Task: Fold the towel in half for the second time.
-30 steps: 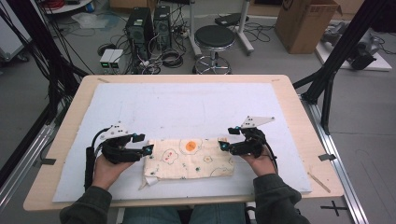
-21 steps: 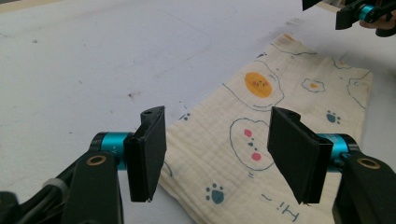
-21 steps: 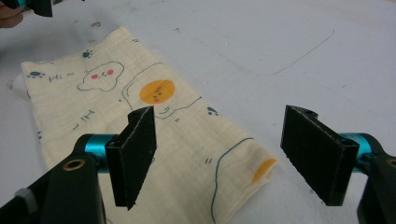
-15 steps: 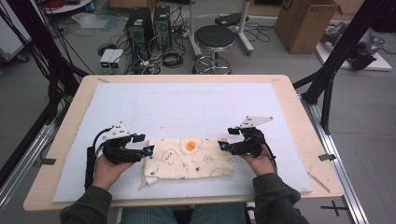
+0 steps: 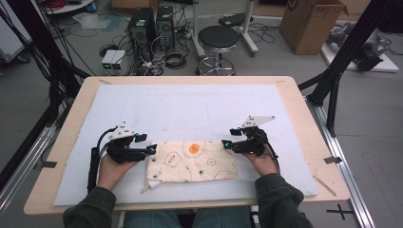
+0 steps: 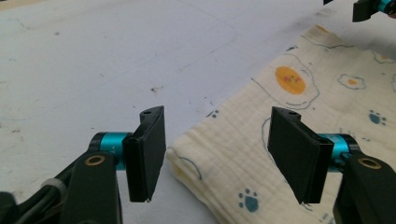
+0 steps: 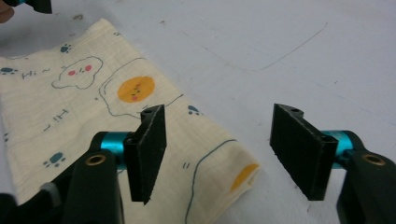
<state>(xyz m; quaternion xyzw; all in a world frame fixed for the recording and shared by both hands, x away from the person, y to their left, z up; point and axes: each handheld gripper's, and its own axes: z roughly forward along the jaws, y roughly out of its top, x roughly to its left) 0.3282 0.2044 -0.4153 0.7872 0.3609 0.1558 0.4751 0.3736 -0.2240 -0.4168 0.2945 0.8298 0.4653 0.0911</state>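
A folded cream muslin cloth (image 5: pixel 192 160) printed with fried eggs and paw prints lies low in the centre of the high view, on the pale blue mat (image 5: pixel 190 109) covering the wooden worktop (image 5: pixel 304 102). The left tongs (image 5: pixel 151 149) stand spread at the cloth's left edge, its corner between the jaws, unpinched. The right tongs (image 5: pixel 226 143), spread too but just now narrowing, straddle the cloth's right corner without pressing it.

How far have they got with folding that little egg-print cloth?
The cloth already lies folded into a long strip on the white mat. Right now the left gripper and the right gripper each hover open over a far corner; the right one's jaws have just been closing. Neither has pinched it yet, so the next fold remains.
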